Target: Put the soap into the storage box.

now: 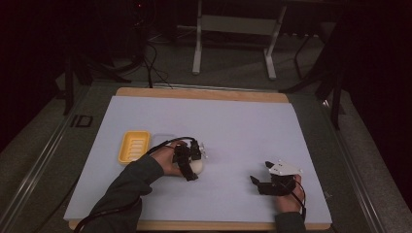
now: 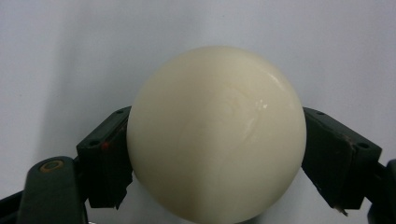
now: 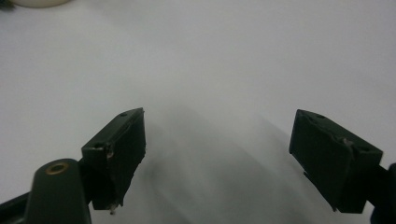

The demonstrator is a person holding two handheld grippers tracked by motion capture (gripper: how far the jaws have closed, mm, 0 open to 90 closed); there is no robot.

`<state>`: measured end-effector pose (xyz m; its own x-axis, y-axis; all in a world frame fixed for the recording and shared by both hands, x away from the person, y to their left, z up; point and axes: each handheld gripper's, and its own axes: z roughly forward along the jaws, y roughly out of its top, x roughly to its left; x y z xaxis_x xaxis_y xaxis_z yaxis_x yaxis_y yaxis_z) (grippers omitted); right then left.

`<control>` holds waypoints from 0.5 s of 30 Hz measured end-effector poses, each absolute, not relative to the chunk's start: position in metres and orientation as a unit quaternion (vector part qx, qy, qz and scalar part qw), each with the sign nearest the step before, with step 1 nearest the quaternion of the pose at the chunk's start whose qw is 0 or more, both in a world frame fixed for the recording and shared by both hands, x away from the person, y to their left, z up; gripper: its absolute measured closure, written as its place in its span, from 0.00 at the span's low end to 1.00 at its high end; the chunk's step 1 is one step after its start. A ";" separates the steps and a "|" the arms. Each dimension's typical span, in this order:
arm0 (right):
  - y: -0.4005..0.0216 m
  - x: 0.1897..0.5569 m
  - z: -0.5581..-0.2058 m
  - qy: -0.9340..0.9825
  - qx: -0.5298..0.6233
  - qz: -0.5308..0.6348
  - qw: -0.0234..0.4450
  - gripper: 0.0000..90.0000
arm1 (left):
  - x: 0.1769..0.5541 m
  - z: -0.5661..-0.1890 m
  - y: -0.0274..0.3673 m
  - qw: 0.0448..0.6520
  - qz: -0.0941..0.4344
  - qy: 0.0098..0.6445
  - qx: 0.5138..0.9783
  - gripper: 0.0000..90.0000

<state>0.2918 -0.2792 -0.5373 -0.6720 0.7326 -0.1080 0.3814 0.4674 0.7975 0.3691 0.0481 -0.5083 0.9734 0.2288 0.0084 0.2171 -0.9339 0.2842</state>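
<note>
On the bench, under a white sheet, near the left-centre: a cream ball, clamped between the jaws of the left hand-held gripper. Seen up close in the left gripper view: ball smooth, glossy, round, pressed on both flanks by the black pads, jaws spread wide to take its girth, white sheet behind. Just left of that grip, apart from it: a yellow ribbed tray, lying flat near the sheet's left side. Left hand wrapped round the gripper body, dark sleeve entering from the bottom edge, black cable looping over the wrist. Over on the right, well apart from the ball: right hand-held gripper, resting low near the sheet's front edge, grey plate on top, jaws pointing left. In the right gripper view: jaws parted wide, nothing between the pads, bare white sheet beneath, a sliver of the cream ball at the top-left corner. Beyond the bench: dark floor, cables, white frame legs.
</note>
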 end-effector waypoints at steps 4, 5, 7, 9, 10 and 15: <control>-0.279 0.292 -0.537 0.827 0.336 0.391 0.225 0.20 | 0.371 -0.507 0.046 0.129 0.020 0.107 0.986 0.23; -0.279 0.292 -0.537 0.827 0.336 0.391 0.224 0.20 | 0.371 -0.507 0.045 0.124 0.019 0.107 0.986 0.23; -0.279 0.292 -0.537 0.827 0.336 0.391 0.224 0.20 | 0.372 -0.506 0.044 0.118 0.017 0.106 0.987 0.24; -0.279 0.292 -0.537 0.827 0.336 0.391 0.225 0.20 | 0.373 -0.506 0.043 0.115 0.016 0.106 0.988 0.24; -0.279 0.292 -0.537 0.827 0.336 0.391 0.225 0.20 | 0.373 -0.506 0.042 0.114 0.015 0.107 0.988 0.24; -0.279 0.292 -0.537 0.827 0.336 0.390 0.224 0.20 | 0.374 -0.506 0.039 0.099 0.012 0.110 0.989 0.23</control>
<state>0.2919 -0.2791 -0.5374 -0.6737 0.7309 -0.1090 0.3804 0.4695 0.7968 0.3740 0.0388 -0.5055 0.9756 0.2196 0.0020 0.2149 -0.9565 0.1975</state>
